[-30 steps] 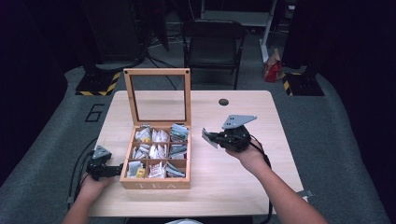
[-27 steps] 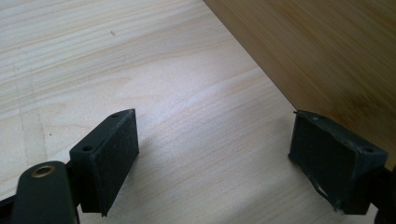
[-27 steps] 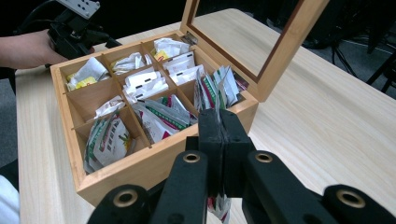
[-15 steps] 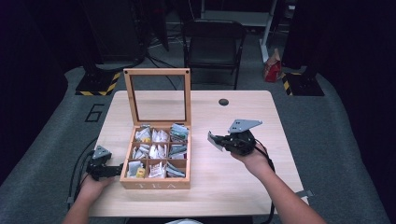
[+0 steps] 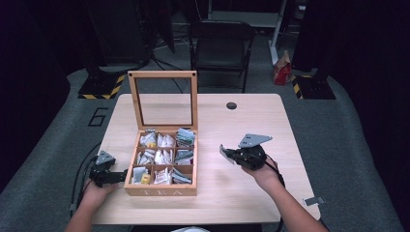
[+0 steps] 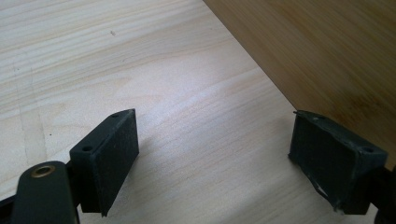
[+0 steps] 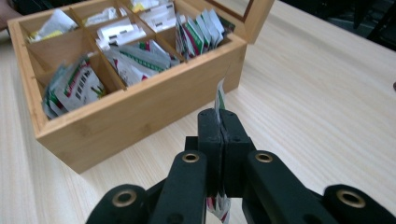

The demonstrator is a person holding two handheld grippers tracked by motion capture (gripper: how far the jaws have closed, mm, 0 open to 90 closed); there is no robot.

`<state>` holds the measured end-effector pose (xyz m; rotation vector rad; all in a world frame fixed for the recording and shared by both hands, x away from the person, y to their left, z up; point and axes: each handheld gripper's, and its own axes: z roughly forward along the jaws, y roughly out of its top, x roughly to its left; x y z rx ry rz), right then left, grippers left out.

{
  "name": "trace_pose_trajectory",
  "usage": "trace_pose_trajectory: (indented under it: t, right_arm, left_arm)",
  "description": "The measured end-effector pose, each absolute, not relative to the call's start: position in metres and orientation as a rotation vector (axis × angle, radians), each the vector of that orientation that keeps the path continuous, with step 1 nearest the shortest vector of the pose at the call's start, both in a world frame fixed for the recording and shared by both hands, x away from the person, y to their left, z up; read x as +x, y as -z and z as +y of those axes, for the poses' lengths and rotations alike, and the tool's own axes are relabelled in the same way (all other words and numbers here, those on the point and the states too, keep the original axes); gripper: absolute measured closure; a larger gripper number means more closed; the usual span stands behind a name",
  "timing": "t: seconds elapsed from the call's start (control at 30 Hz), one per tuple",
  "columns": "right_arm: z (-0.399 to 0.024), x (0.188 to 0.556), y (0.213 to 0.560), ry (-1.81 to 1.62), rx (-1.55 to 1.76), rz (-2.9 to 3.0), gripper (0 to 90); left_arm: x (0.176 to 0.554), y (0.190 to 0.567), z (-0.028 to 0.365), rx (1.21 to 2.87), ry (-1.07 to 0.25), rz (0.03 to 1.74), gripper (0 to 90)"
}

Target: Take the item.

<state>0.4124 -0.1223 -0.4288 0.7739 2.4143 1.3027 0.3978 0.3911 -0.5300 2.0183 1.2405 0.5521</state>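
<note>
While the tea box stays put: the right gripper (image 5: 227, 153) has come lower and a little nearer the tabletop than it was a second ago, drifting away from the box's right side.
Right gripper state: its jaws are pressed together on a tea packet (image 7: 220, 100), which sticks out above and below the pads, edge-on, in the right gripper view.
Packet position: clear of the wooden tea box (image 5: 162, 186), out over bare table (image 5: 241, 121) to the right of it, not yet resting on the wood as far as the high view shows.
Left gripper (image 5: 123, 175): unmoved against the earlier frames, parked at the box's left wall near the front corner; its pads (image 6: 109, 161) stand wide apart with nothing between them, one close to the box side.
Box: lid (image 5: 162, 99) upright, compartments full of packets, the same as before.
Meaning for the work: the packet looks taken out and on its way down to the table; judged from this, setting it down and letting go is what remains.
Risk: thin packet may cling to a pad on release.
</note>
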Motion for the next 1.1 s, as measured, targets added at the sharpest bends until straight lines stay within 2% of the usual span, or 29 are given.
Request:
trace_pose_trajectory:
  t: [1.1]
  right_arm:
    - [-0.141, 0.406, 0.473, -1.221, 0.843, 2.417, 88.7]
  left_arm:
    - [0.398, 0.53, 0.391, 2.018, -0.552, 1.24, 15.3]
